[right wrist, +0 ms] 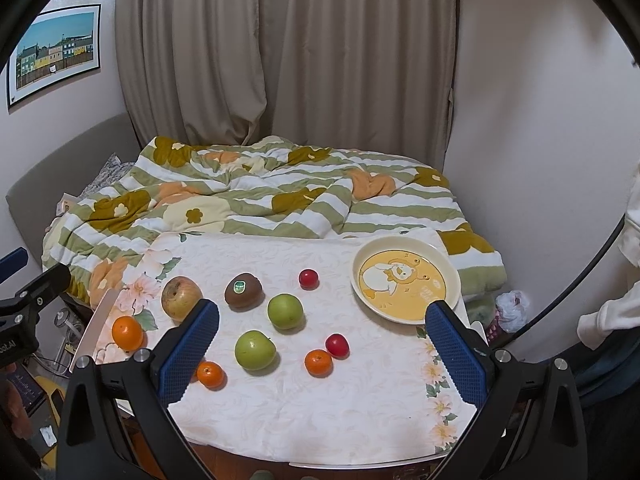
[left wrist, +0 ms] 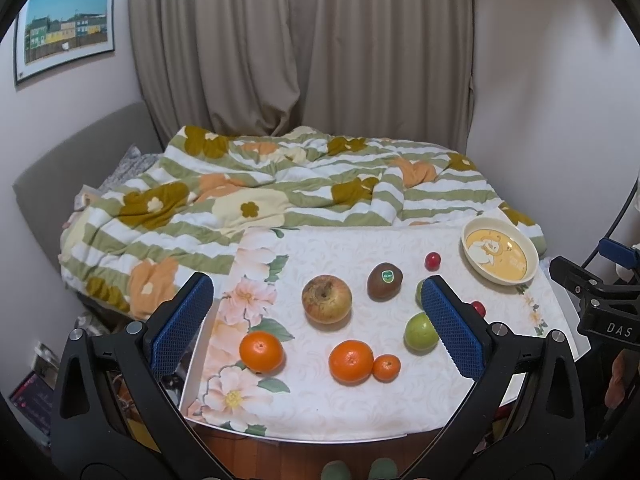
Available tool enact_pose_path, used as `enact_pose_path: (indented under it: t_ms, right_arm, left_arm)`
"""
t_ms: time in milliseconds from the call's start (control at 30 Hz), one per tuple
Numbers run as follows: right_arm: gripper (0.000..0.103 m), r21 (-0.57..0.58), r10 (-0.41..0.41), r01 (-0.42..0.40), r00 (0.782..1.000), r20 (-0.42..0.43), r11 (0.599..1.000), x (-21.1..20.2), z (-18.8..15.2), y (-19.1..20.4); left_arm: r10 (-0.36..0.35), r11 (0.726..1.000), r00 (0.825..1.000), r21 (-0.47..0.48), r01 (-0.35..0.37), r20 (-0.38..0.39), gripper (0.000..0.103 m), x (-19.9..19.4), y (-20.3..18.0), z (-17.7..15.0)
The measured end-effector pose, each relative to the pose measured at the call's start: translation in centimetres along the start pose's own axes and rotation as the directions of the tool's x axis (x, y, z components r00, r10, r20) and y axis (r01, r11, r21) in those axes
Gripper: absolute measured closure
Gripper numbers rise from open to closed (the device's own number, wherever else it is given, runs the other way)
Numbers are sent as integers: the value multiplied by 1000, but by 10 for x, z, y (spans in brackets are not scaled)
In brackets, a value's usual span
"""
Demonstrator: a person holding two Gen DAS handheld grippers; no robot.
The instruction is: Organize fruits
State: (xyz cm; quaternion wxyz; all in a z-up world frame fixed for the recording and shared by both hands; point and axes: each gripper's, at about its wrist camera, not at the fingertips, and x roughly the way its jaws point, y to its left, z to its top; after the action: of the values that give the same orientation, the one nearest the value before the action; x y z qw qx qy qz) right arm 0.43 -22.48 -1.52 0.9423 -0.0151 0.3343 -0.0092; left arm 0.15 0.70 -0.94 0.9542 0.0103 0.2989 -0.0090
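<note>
Loose fruit lies on a floral tablecloth (right wrist: pixel 320 412). There is a brownish apple (left wrist: pixel 327 299), a kiwi (left wrist: pixel 385 281) with a sticker, green fruits (right wrist: pixel 285 311) (right wrist: pixel 255 350), small red fruits (right wrist: pixel 308 279) (right wrist: pixel 337 345) and several oranges (left wrist: pixel 261 351) (left wrist: pixel 351 361) (right wrist: pixel 318 363). A cream plate (right wrist: pixel 448 276) with a yellow cartoon centre sits bare at the far right. My left gripper (left wrist: pixel 316 282) hovers open above the table's near edge, framing the apple and oranges. My right gripper (right wrist: pixel 322 307) is open too, above the green fruits. Neither holds anything.
A bed with a striped flower quilt (left wrist: pixel 280 196) runs behind the table, with beige curtains (right wrist: pixel 280 60) and a wall beyond. The right gripper's body (left wrist: pixel 600 304) shows at the edge of the left wrist view. Clutter lies on the floor left of the table (right wrist: pixel 52 352).
</note>
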Motion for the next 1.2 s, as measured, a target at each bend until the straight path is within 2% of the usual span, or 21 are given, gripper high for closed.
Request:
enact_pose_path:
  t_ms: [1200]
  right_arm:
    - [0, 3, 23, -23, 1000, 10, 1000, -2, 8, 10]
  left_arm:
    - [1, 1000, 1000, -2, -1, -6, 0, 1, 3, -4]
